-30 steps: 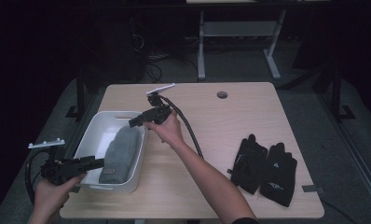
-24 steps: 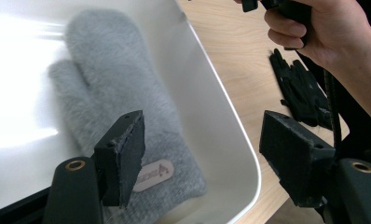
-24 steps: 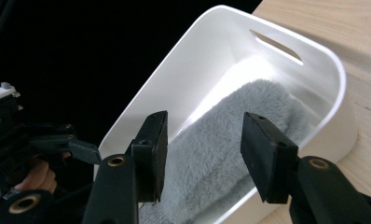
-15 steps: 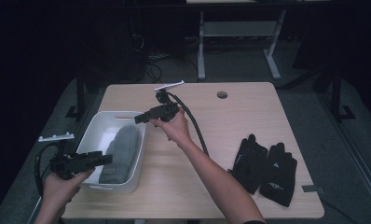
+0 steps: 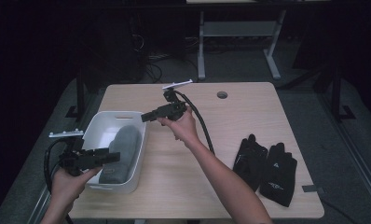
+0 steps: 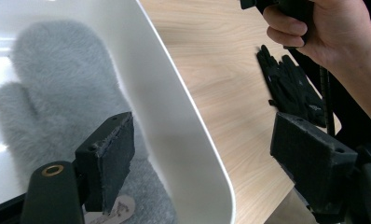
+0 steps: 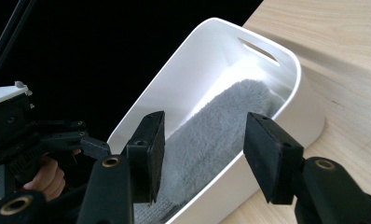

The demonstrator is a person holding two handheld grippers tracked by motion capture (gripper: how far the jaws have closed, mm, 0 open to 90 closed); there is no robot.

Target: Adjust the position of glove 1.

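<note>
Nearest the person, at the lower left of the high view, the left hand holds the left tool level over the near end of the white bin. Its jaws stand wide apart and grip nothing. In the left gripper view one pad hangs above the grey furry mitten and the other is out past the bin's rim, over the bare worktop, so the bin wall runs up between them. The mitten lies flat inside the bin, lengthwise, with its thumb to one side and a small pale label at its near end, just below the left pad.

Farther in, the right forearm crosses the worktop from the bottom edge. The right hand holds the right tool above the wood just beside the bin's far right corner, pointing back toward the bin. Its jaws are also apart and empty. The right gripper view looks between them down onto the mitten's fur and the bin's handle slot at the far end, with the left hand and its tool off to the side. A black cable trails from the right tool along the forearm.

To the right, well apart from the bin, a pair of black gloves lies flat near the worktop's front right corner. Beyond, near the far edge, is a round cable hole.
</note>
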